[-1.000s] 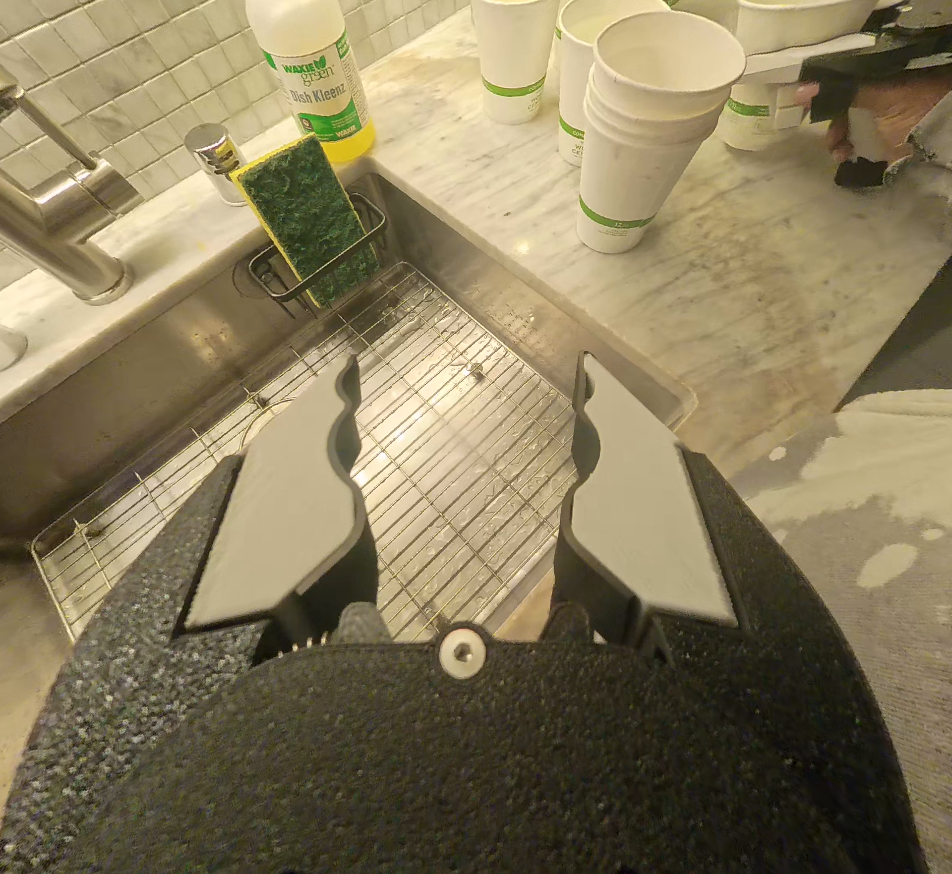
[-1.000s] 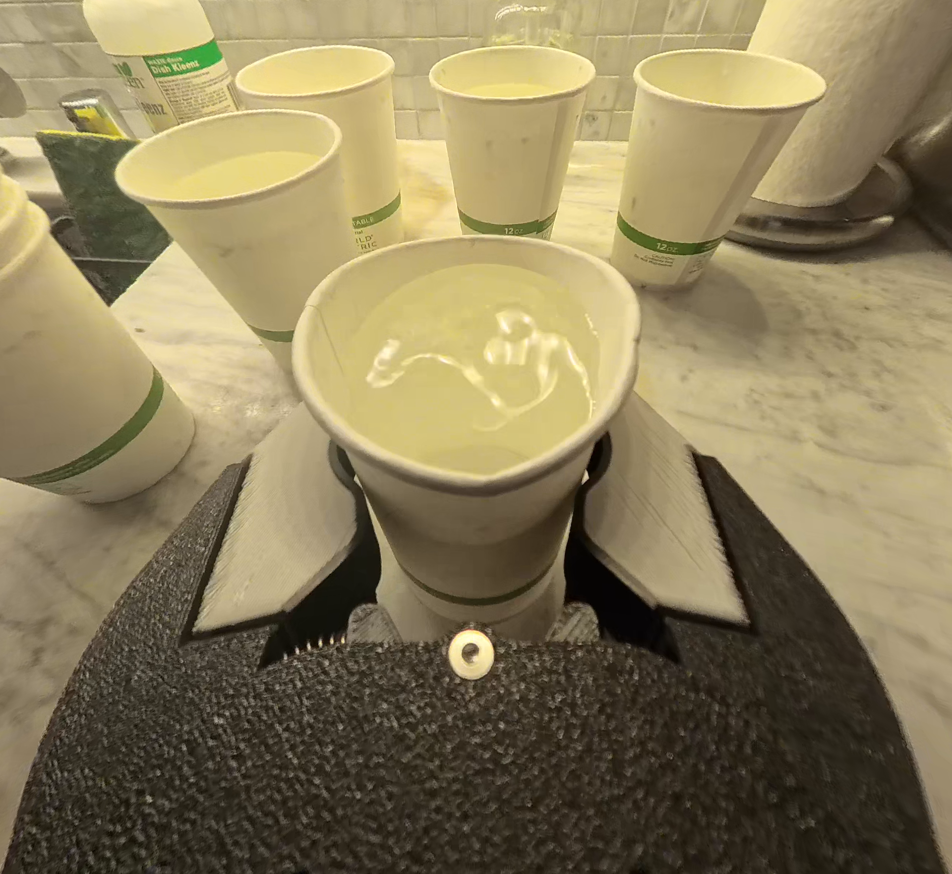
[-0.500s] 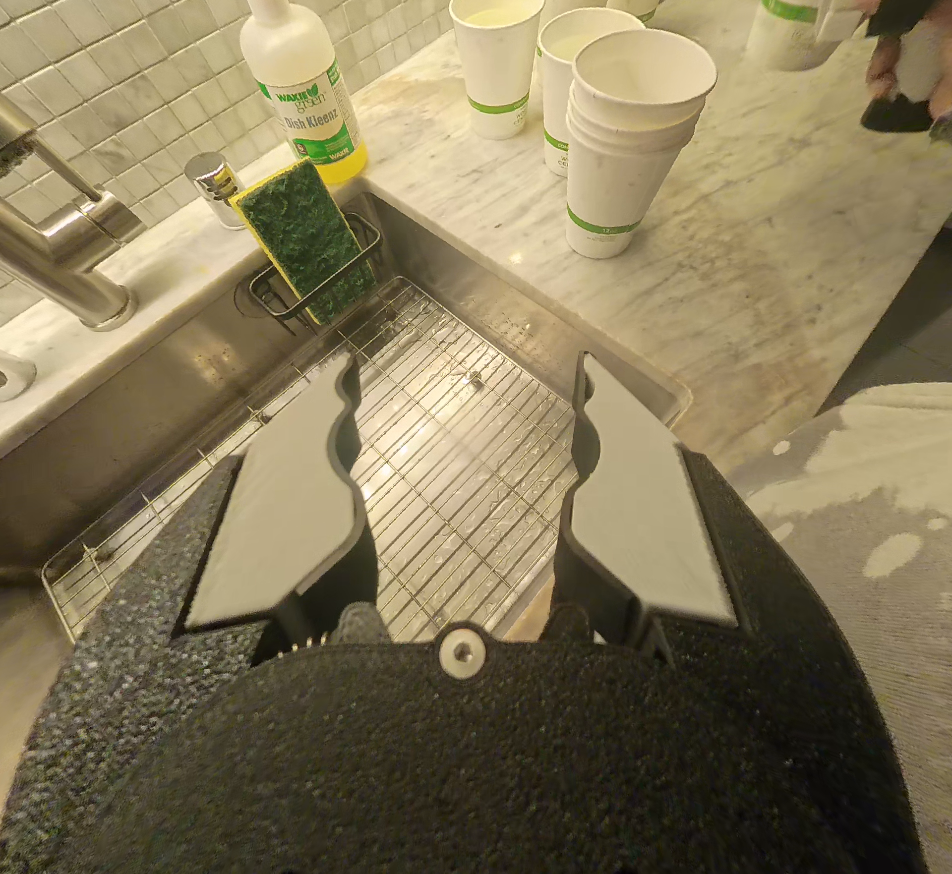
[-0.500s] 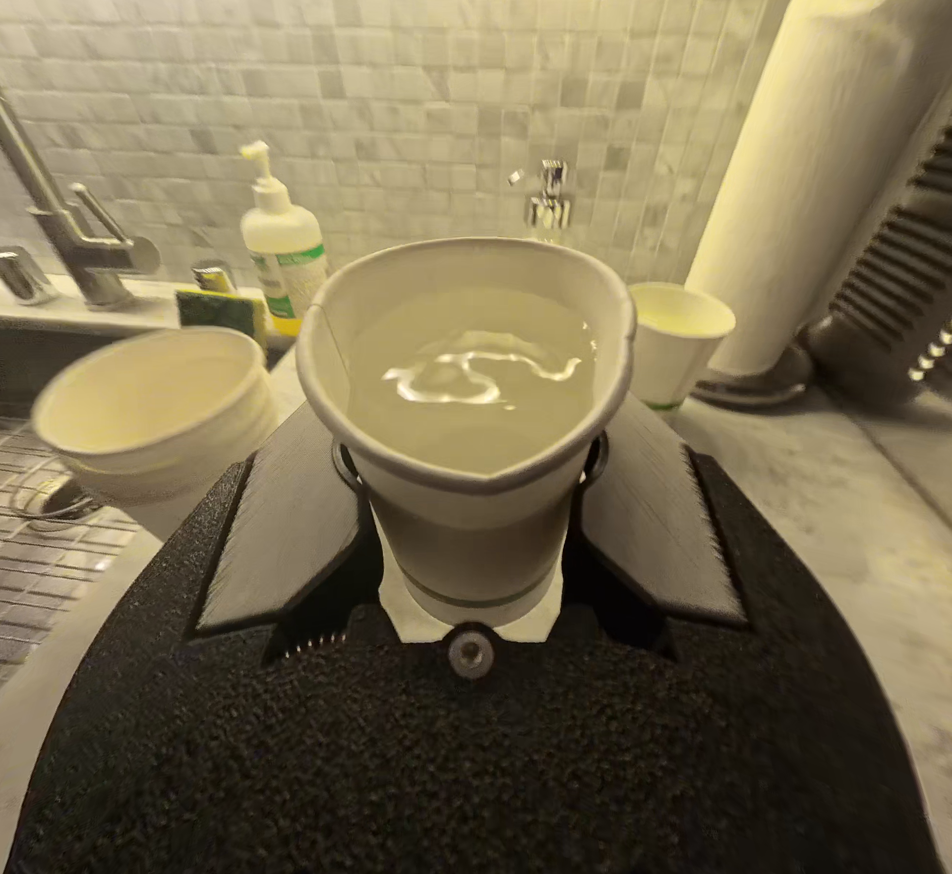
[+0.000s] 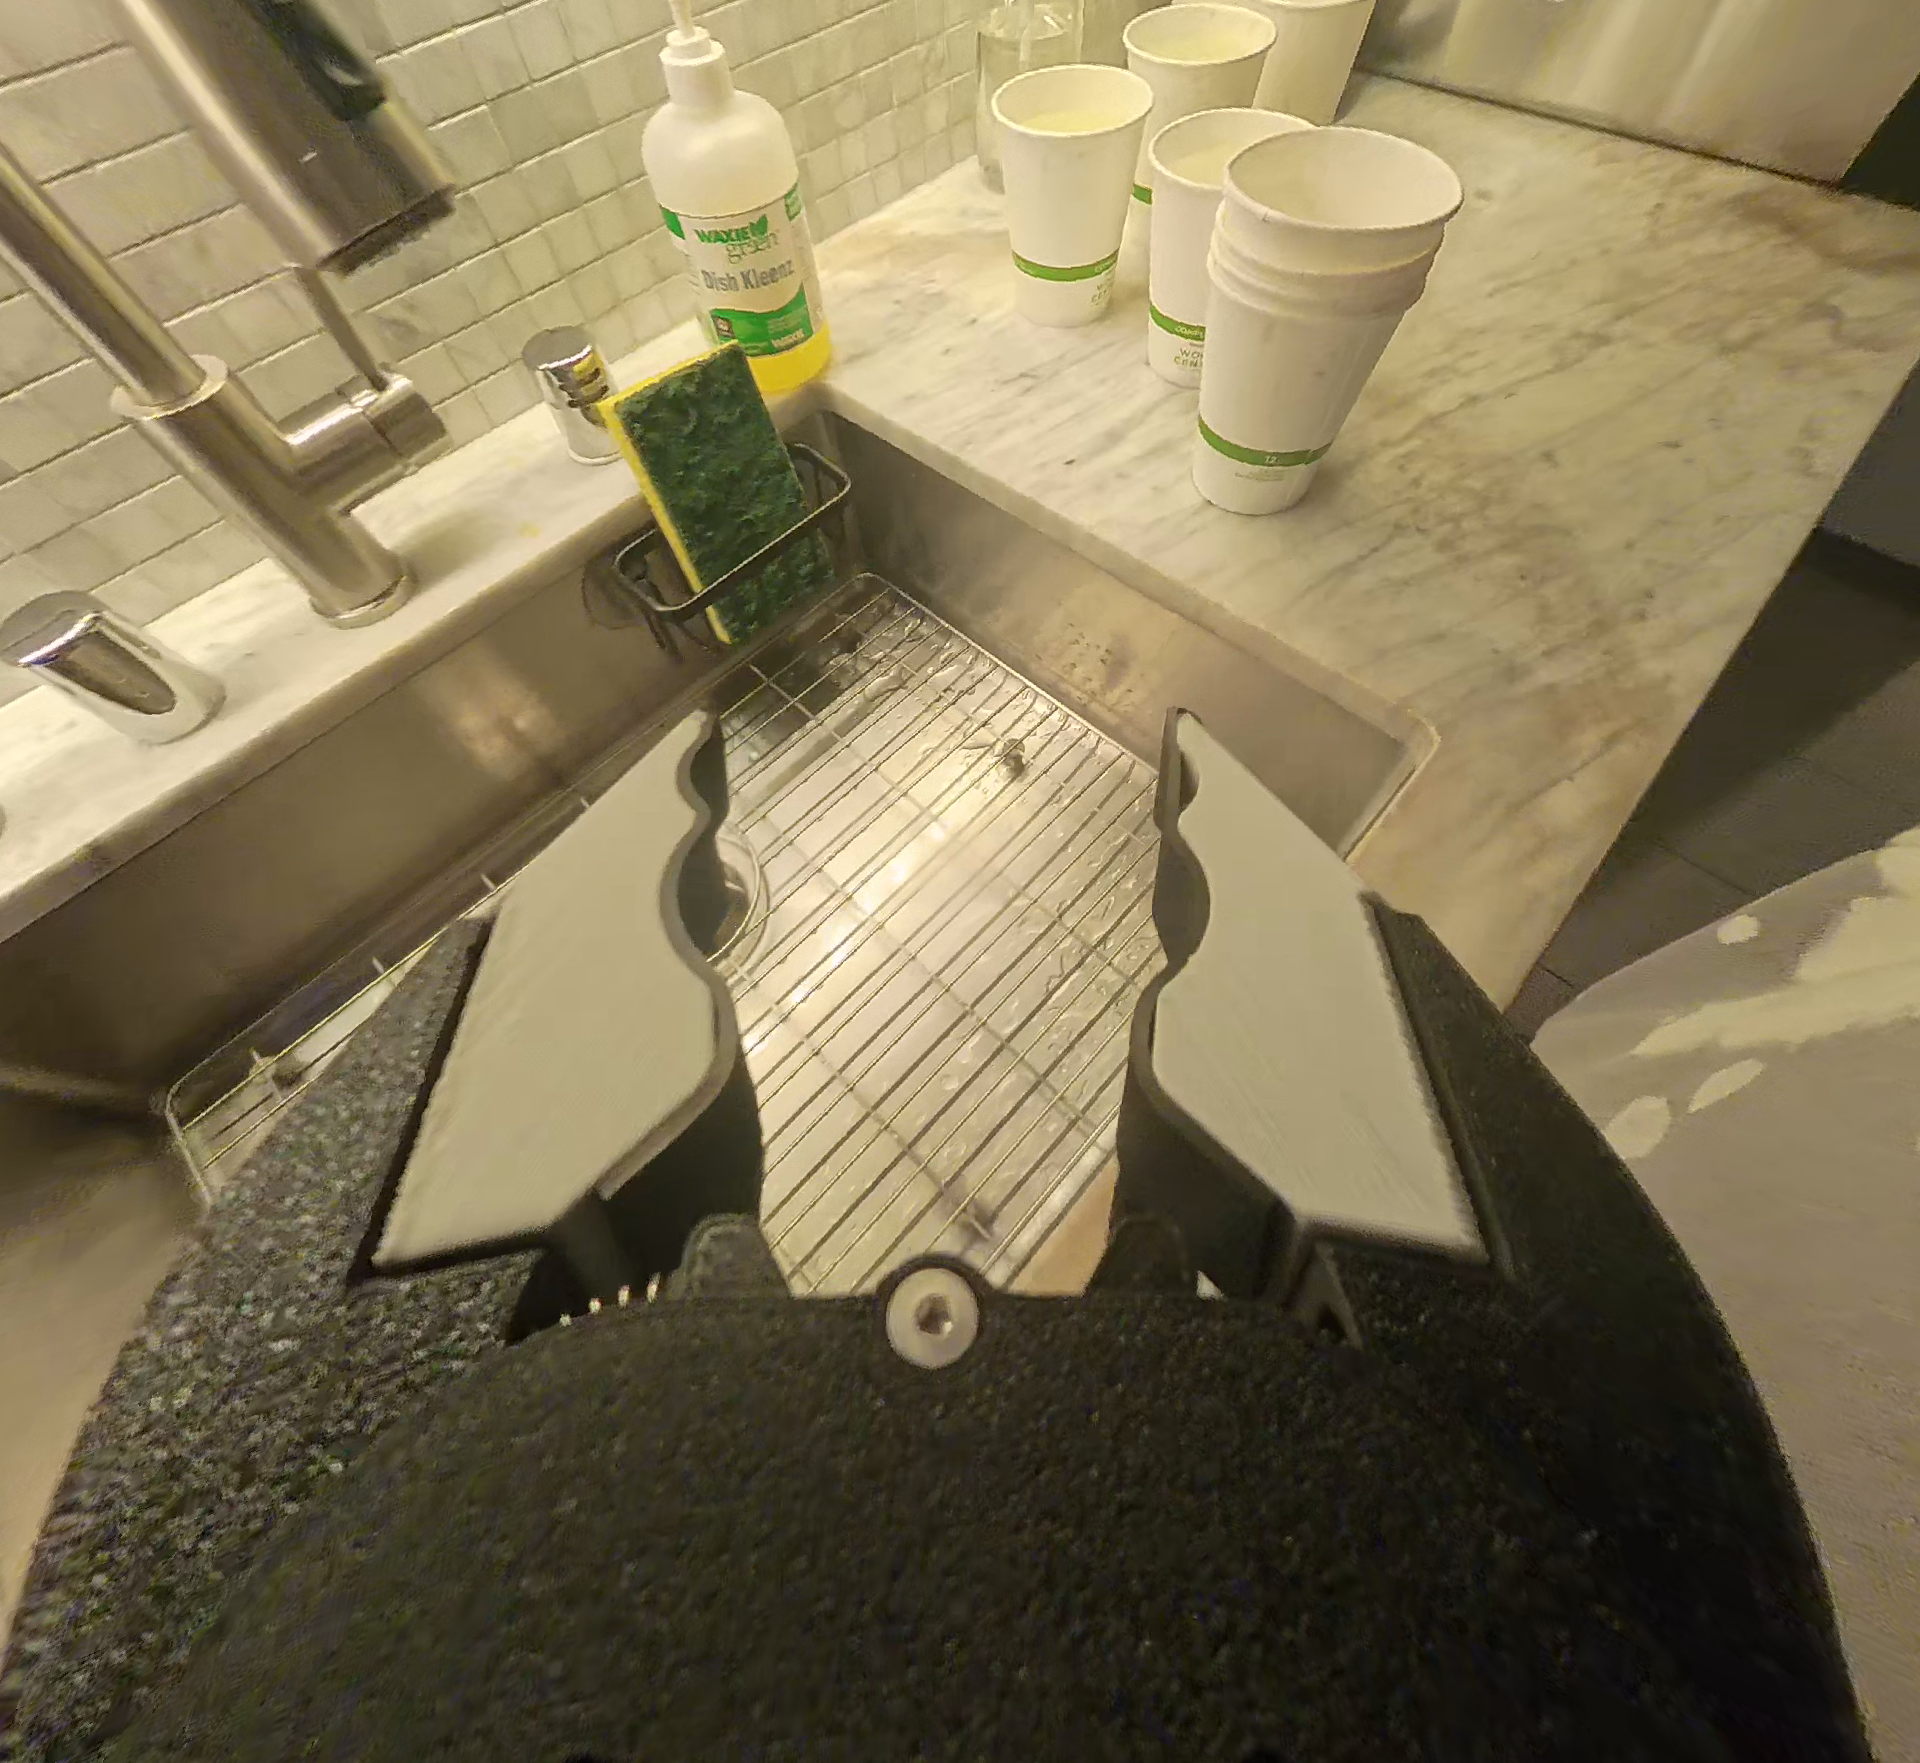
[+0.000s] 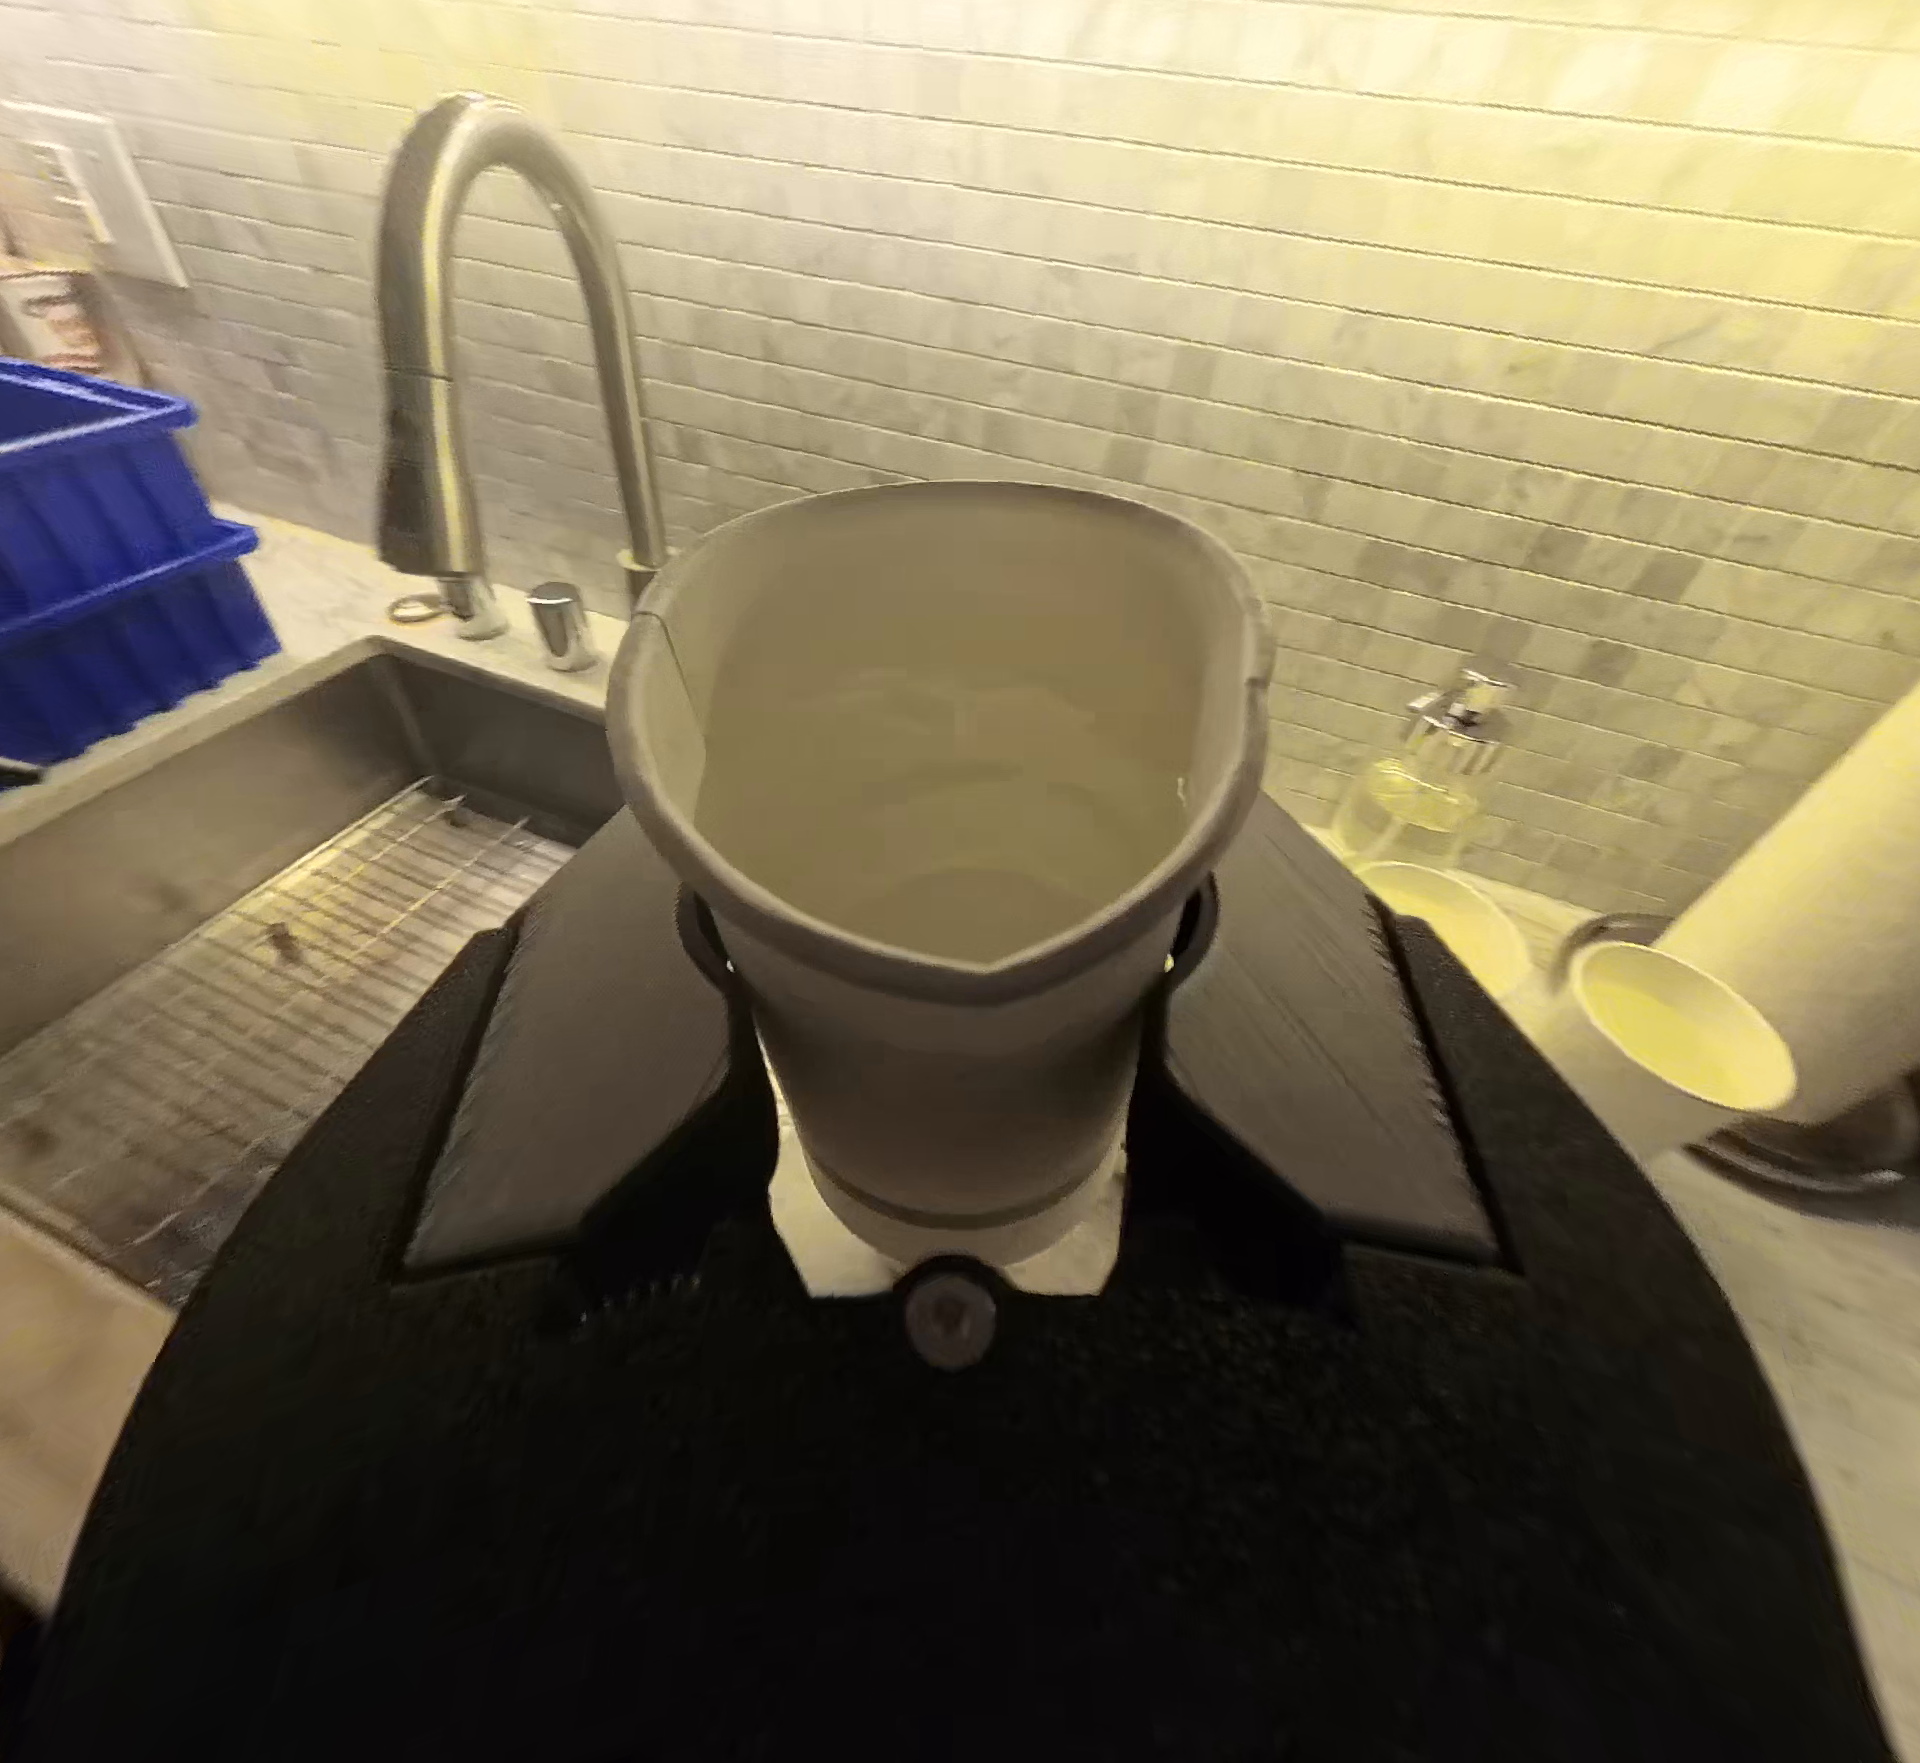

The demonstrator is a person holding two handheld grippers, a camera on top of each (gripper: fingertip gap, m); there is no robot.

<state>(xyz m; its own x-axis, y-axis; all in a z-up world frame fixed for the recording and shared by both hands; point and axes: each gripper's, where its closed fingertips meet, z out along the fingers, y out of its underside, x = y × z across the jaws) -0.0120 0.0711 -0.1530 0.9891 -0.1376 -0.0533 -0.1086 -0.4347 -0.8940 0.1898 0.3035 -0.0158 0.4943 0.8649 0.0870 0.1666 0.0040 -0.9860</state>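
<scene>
Upright, mouth up: paper cup [image 6: 940,840] in right claw [image 6: 945,924].

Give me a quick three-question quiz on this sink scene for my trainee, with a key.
1. True or false: the left gripper is shut on the sponge.
2. What does the right gripper hold? A) soap bottle B) paper cup with liquid C) paper towel roll
3. Where does the stack of empty cups stand?

Key
1. False: its jaws are open and empty above the sink rack; the sponge sits in its holder.
2. B: the paper cup, rim squeezed out of round.
3. On the marble counter, right of the sink.
</scene>
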